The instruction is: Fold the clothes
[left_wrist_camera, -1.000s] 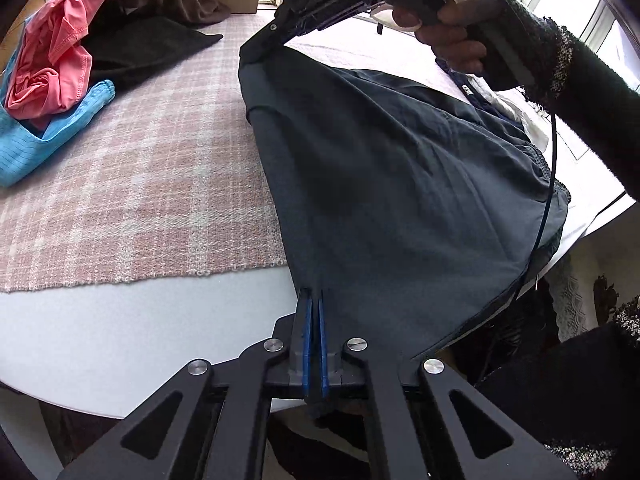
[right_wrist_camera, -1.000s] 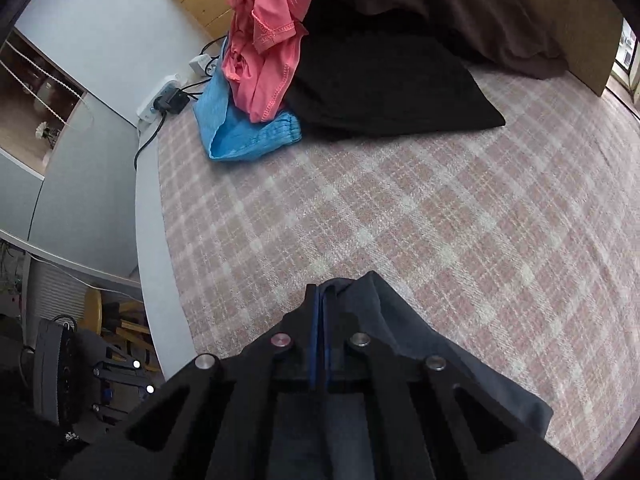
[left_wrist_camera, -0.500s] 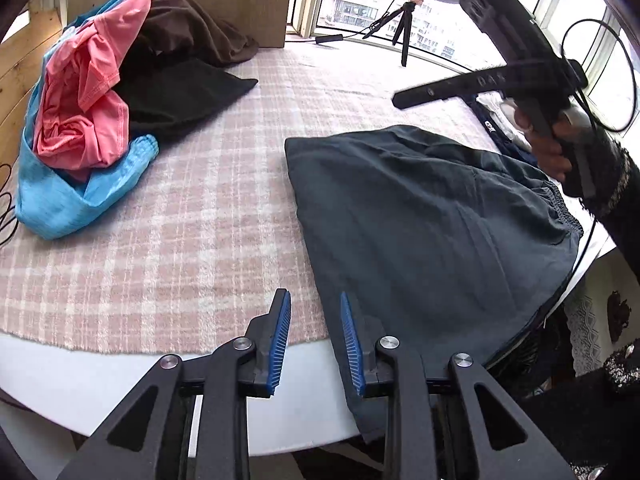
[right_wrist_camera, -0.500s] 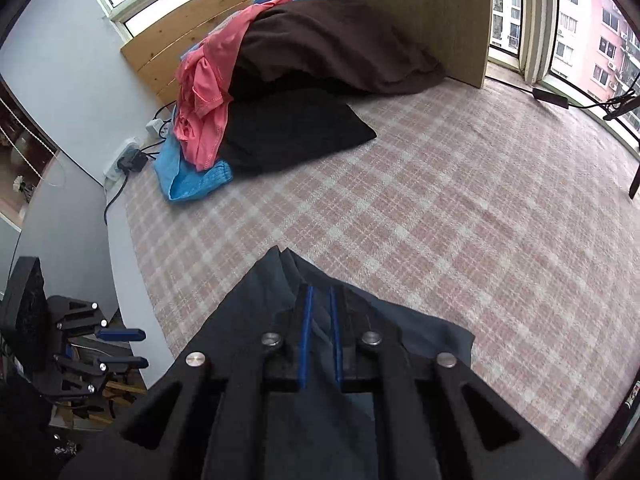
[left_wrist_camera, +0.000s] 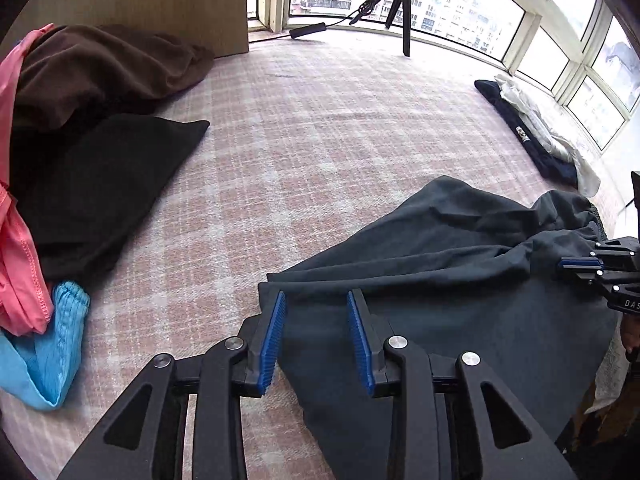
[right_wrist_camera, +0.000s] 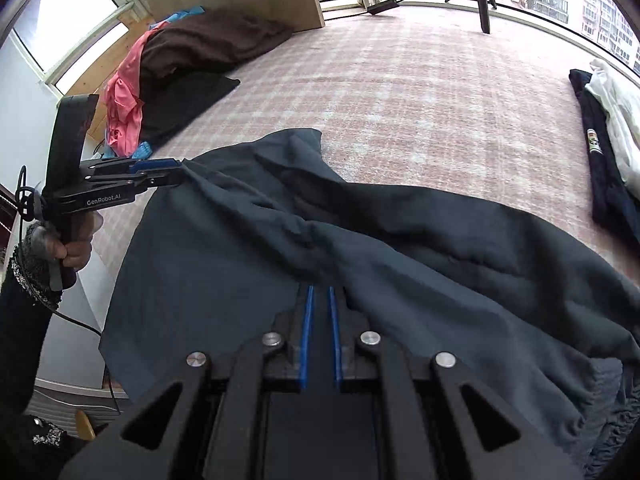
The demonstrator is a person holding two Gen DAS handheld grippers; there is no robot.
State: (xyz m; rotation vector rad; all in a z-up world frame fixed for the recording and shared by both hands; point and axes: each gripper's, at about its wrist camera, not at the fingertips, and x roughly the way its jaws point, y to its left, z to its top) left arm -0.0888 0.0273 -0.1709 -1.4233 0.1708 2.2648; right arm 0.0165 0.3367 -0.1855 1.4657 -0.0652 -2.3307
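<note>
Dark garment corner between parted left fingers, right fingers clamping it

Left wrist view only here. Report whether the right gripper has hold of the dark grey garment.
Observer: Yes. In the right wrist view the right gripper is closed to a slit, a ridge of the dark grey garment running in between its pads.
Operator: Now describe my left gripper from the side.
Observer: The left gripper has just been opening its jaws; the garment's corner lies right at its tips.
Operator: Check the near hem.
Observer: It hangs off the table edge.
</note>
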